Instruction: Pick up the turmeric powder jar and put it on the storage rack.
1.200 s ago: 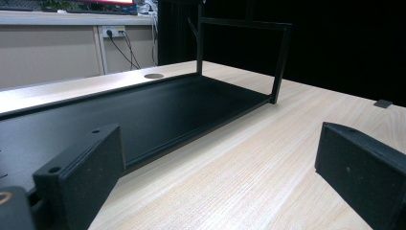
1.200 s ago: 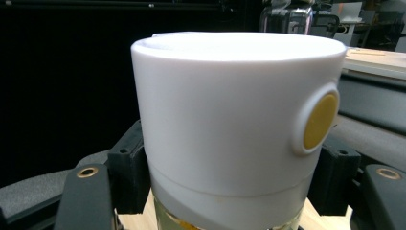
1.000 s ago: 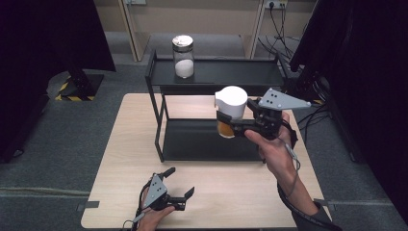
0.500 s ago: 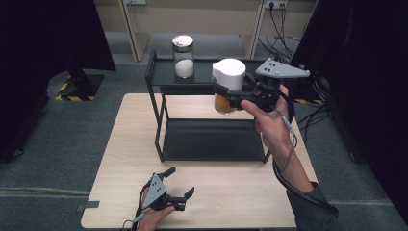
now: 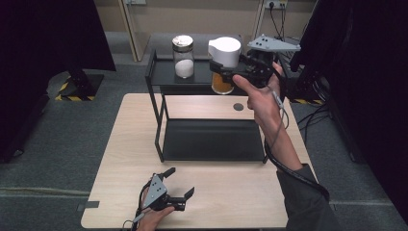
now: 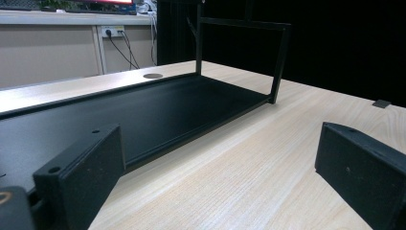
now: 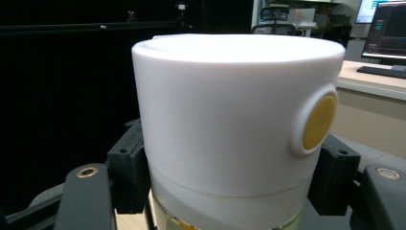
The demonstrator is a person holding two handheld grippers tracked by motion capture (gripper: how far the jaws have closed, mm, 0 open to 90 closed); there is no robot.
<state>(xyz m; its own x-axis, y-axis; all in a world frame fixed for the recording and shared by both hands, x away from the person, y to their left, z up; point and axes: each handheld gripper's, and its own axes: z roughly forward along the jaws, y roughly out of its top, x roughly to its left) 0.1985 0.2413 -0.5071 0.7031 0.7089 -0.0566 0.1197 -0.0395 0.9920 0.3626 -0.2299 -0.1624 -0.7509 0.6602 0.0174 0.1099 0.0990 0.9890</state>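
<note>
Over the top shelf (image 5: 166,79) of the rack, the white-lidded jar (image 5: 223,57) is gripped by the right gripper (image 5: 231,72), next to a glass jar (image 5: 183,55). Probably nearly done, just not set down or released yet. Left gripper (image 5: 180,183) is parked wide open on the table (image 5: 231,207).

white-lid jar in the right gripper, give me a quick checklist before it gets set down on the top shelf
1. Grip: right gripper has its jaws closed on both sides of the white-lid jar, just under the lid. Ok.
2. Jar upright: lid level in the right gripper view. Ok.
3. Free spot: the top shelf looks bare right of the glass jar. Ok.
4. Jar already resting on the shelf: cannot tell.
5. Gap to the glass jar: the two stand apart in the high view. Ok.
6. Left gripper: open, low over the table, away from the rack. Ok.
</note>
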